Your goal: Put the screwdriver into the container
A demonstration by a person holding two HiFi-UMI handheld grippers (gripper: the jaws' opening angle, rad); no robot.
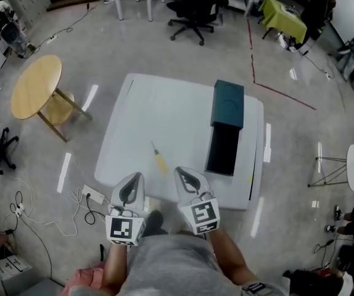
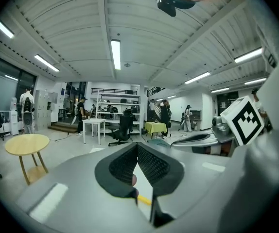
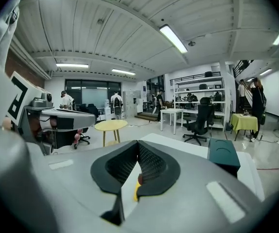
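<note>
Both left hand-held gripper (image 1: 138,176) and right hand-held gripper (image 1: 180,171) are pressed together, empty, over the desk's (image 1: 177,110) near edge; head view alone shows the whole screwdriver (image 1: 158,157) (others: yellow sliver).

Bright, even indoor light from ceiling strip lights (image 2: 115,54). White glare streaks on glossy floor (image 1: 103,54). Tabletop (image 1: 171,103) evenly lit, shadows faint. Gripper views fisheye-bent, corners black. Left claw (image 2: 137,145), right claw (image 3: 138,143) soft near lens.
</note>
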